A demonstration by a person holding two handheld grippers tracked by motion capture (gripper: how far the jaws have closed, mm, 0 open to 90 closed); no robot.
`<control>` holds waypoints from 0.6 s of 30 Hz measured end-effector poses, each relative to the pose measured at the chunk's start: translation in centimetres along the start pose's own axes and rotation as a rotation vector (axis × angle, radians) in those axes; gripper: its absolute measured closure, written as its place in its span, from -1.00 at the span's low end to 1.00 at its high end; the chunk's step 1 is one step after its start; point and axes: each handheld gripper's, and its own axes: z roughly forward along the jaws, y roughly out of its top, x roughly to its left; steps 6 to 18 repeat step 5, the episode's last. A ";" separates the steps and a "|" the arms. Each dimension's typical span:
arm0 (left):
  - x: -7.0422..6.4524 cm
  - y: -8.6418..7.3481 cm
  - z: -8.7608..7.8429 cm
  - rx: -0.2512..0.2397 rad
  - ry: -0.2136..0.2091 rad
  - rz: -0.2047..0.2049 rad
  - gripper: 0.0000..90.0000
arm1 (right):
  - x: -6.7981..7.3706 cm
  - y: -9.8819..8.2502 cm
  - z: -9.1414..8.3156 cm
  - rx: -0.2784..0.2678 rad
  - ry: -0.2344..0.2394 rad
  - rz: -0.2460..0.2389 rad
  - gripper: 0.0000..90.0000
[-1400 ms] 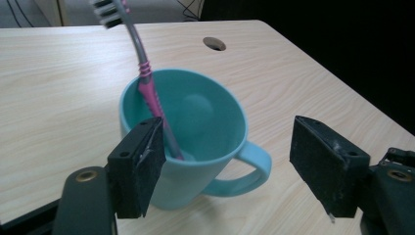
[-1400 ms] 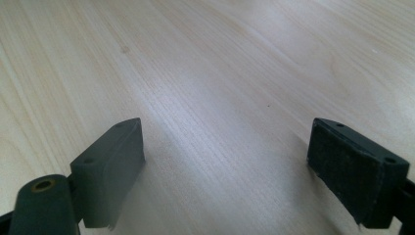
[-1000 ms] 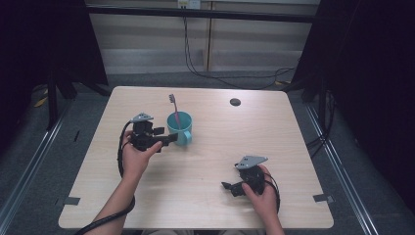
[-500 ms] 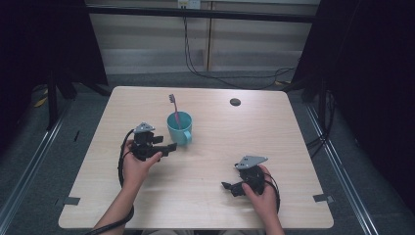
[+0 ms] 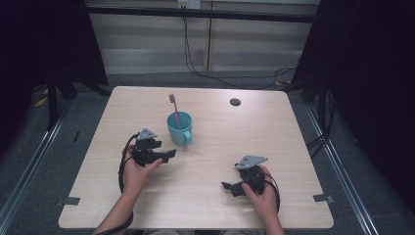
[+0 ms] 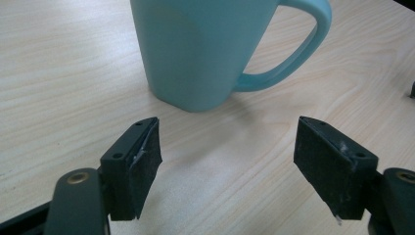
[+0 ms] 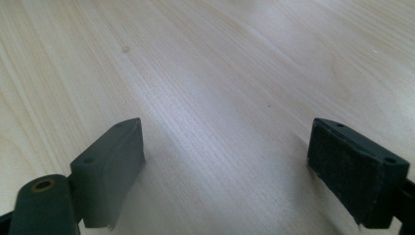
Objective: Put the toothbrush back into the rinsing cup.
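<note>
Teal ceramic catches the eye first: a mug (image 5: 178, 128) stands upright just above the middle of the high view, on a pale wooden table (image 5: 293, 127), with a pink toothbrush (image 5: 173, 108) leaning out of it toward the upper left. The mug's handle points to the lower right of the frame. Just below and left of the mug, the left gripper (image 5: 166, 155) sits low over the table with its jaws spread wide and nothing between them. In the left gripper view the mug (image 6: 205, 49) fills the upper middle, handle at the upper right, near the two black pads (image 6: 142, 161) but apart from them. The right gripper (image 5: 226, 186) rests in the lower right of the high view, well apart from the mug, its jaws also wide and empty over bare wood. A small dark disc (image 5: 235, 102) lies near the table's far edge.
</note>
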 end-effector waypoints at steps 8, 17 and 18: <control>0.1 -0.2 0.0 0.006 0.011 0.010 -0.43 | 0.0 0.0 0.0 0.000 0.000 -0.001 -0.71; 0.1 -0.2 0.0 0.006 0.011 0.010 -0.43 | 0.0 0.0 0.0 0.000 0.000 -0.001 -0.71; 0.1 -0.2 0.0 0.006 0.011 0.010 -0.43 | 0.0 0.0 0.0 0.000 0.000 -0.001 -0.71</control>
